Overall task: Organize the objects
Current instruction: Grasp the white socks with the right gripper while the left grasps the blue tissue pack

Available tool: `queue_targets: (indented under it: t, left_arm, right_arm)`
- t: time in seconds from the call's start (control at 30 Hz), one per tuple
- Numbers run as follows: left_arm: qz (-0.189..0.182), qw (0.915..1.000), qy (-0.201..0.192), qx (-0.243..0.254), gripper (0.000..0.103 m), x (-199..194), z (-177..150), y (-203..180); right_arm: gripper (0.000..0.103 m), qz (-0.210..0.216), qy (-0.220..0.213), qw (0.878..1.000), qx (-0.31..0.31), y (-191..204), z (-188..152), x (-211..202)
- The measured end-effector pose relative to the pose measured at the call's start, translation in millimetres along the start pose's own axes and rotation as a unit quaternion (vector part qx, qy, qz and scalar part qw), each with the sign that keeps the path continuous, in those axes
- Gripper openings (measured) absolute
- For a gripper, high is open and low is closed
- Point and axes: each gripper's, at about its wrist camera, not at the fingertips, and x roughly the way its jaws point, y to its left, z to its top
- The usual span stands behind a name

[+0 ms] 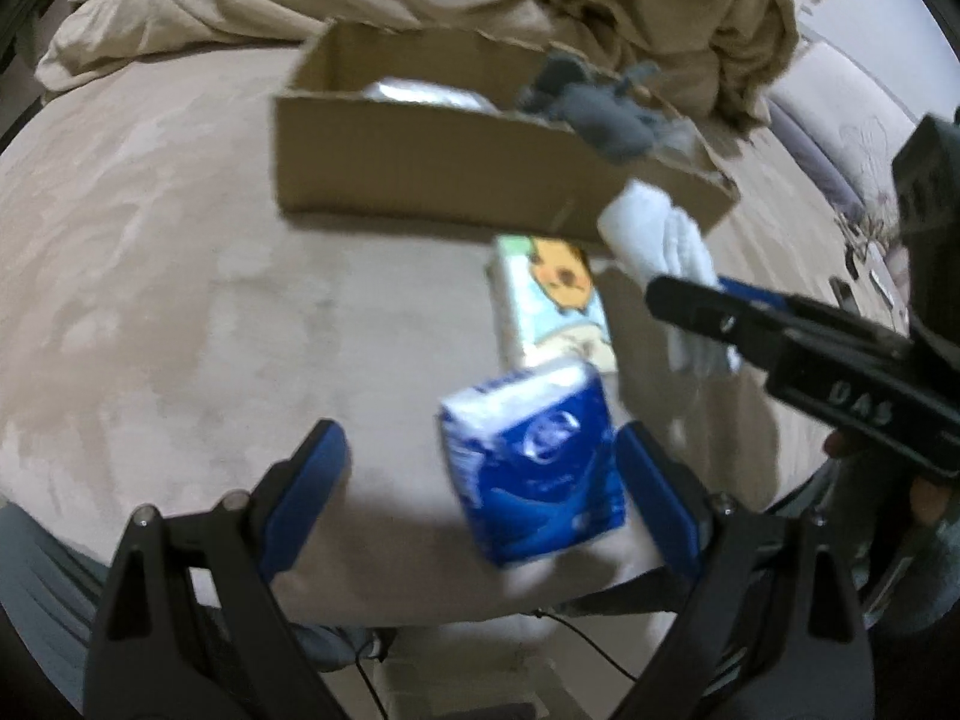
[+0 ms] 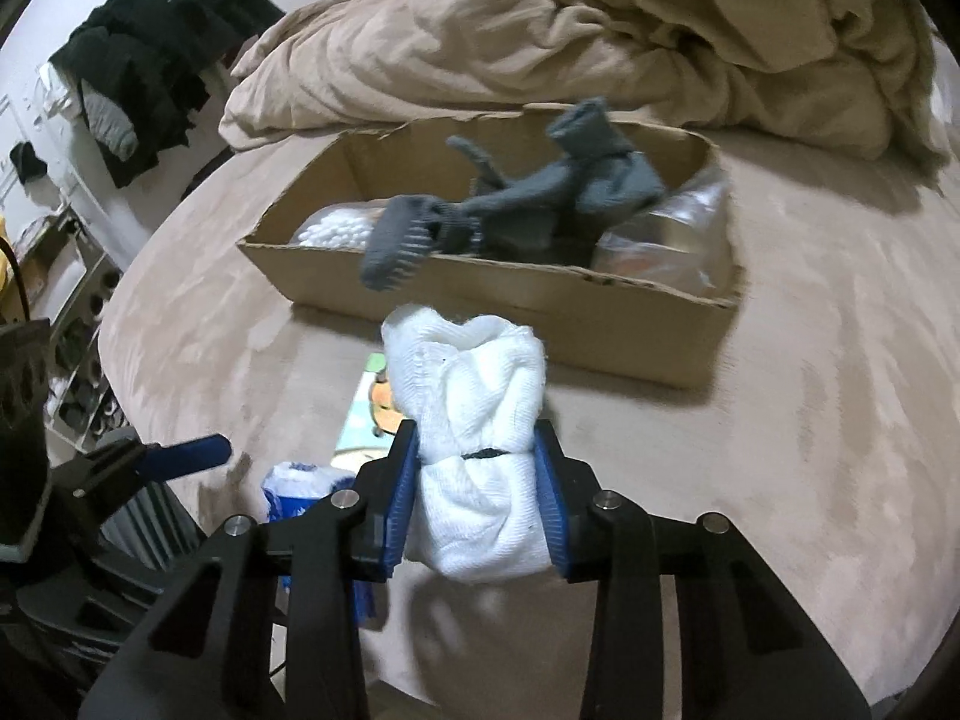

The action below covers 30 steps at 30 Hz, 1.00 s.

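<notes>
White knitted cotton, rolled into a soft bundle of socks (image 2: 480, 450), sits pinched in the right claw (image 2: 477, 498), whose blue pads press into its sides at a dark band around its middle. It hangs above the bed (image 2: 810, 420), just in front of the cardboard box (image 2: 540, 300). The bundle looks light and squashy; it gives under the pads, so the hold at the waist seems the sound place, since the looser top would likely slip or unroll. It should drop without harm.

Inside the box, grey socks (image 2: 540, 198) sprawl over the near wall, a pack of cotton swabs (image 2: 336, 231) lies at the left end, and a clear plastic bag (image 2: 678, 228) fills the right end.

In front of the box lies a tissue packet with a cartoon face (image 1: 555, 306), and nearer still a blue tissue packet (image 1: 534, 468). The left claw (image 1: 480, 480) stands wide open, holding nothing; the blue packet sits between its fingers, close to the right-hand one, though blur leaves it unclear whether they touch. That packet looks light, springy and slick in its film wrap, so I judge a grip across its flat faces, mid-body, would hold best. A rumpled beige duvet (image 2: 600, 30) is heaped behind the box.
</notes>
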Motion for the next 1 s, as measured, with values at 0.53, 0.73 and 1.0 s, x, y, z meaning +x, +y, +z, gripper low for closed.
queue_targets:
  t: [0.53,0.73,1.0]
  left_arm:
    - [0.024,0.9994,0.003,0.026,0.057,2,-7,-17]
    - [0.025,0.9989,-0.034,0.022,0.055,-29,-2,-15]
    - [0.018,0.9952,-0.095,0.018,0.053,-74,25,-16]
  right_arm:
    - [0.038,0.016,-0.034,0.999,0.007,0,-5,-34]
    - [0.038,0.020,-0.057,0.998,-0.001,10,2,-57]
    - [0.038,0.024,-0.084,0.996,-0.004,19,17,-81]
